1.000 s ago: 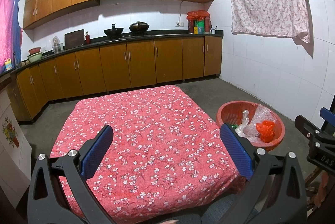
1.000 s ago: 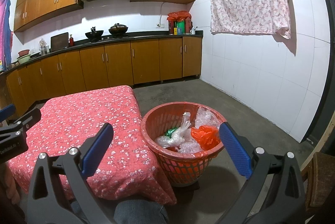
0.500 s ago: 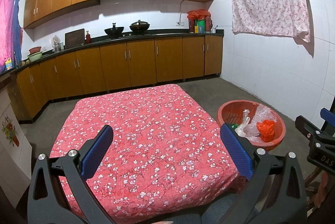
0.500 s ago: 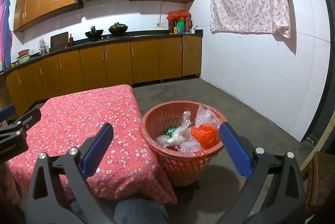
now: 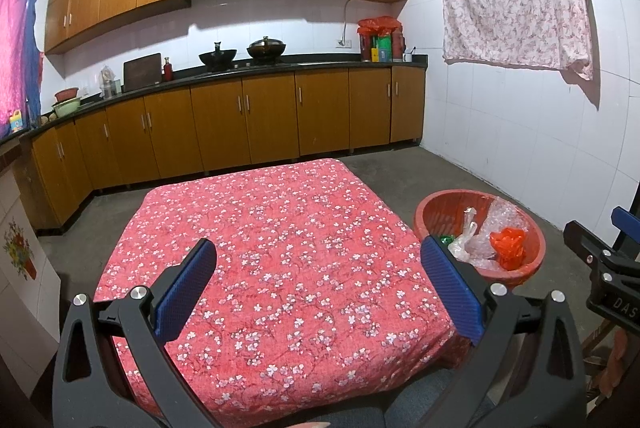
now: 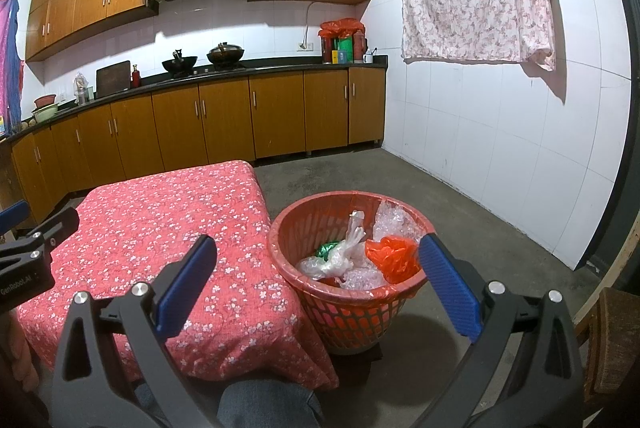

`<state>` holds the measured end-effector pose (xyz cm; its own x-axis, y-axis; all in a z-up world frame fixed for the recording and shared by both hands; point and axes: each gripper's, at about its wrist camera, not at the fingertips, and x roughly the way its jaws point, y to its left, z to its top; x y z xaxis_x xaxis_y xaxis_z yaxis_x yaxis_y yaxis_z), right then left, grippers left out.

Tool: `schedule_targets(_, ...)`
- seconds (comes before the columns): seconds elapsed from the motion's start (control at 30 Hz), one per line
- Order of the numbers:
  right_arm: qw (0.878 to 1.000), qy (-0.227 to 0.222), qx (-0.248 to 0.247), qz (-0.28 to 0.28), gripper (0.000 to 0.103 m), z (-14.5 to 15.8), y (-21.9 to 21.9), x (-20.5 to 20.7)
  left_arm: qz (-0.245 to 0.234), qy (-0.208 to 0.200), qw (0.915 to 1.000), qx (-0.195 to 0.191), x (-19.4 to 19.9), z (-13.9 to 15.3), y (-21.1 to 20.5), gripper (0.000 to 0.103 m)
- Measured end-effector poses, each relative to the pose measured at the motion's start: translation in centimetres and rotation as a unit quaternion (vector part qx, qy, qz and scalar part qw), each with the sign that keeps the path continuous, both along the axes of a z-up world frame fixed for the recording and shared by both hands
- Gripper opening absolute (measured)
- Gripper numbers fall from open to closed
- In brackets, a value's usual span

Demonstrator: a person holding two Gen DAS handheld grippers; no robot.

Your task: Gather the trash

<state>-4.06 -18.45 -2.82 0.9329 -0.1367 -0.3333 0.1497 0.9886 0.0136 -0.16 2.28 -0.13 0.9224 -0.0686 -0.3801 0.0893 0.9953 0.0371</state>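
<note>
Nothing has shifted since a second ago: both claws hang in the same spots, spread wide and holding nothing. Left gripper (image 5: 320, 284) sits over the near edge of the table (image 5: 280, 228), whose red flowered cloth lies bare. Right gripper (image 6: 316, 280) faces the red basket (image 6: 320, 224) just off the table's right edge, on the concrete floor (image 6: 460, 212), with plastic trash (image 6: 360, 256) inside. Wooden cabinets (image 5: 240, 120) line the far wall.

Red basket (image 6: 352, 312), red white-flowered tablecloth (image 5: 280, 248), blue claw pads (image 5: 184, 284).
</note>
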Motion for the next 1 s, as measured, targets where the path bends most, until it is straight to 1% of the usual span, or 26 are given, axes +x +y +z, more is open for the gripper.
schedule_targets(1.0, 1.000, 0.001, 0.001, -0.001, 0.099, -0.13, 0.02, -0.05, -0.002, 0.008, 1.0000, -0.003, 0.26, -0.81, -0.11, 0.101)
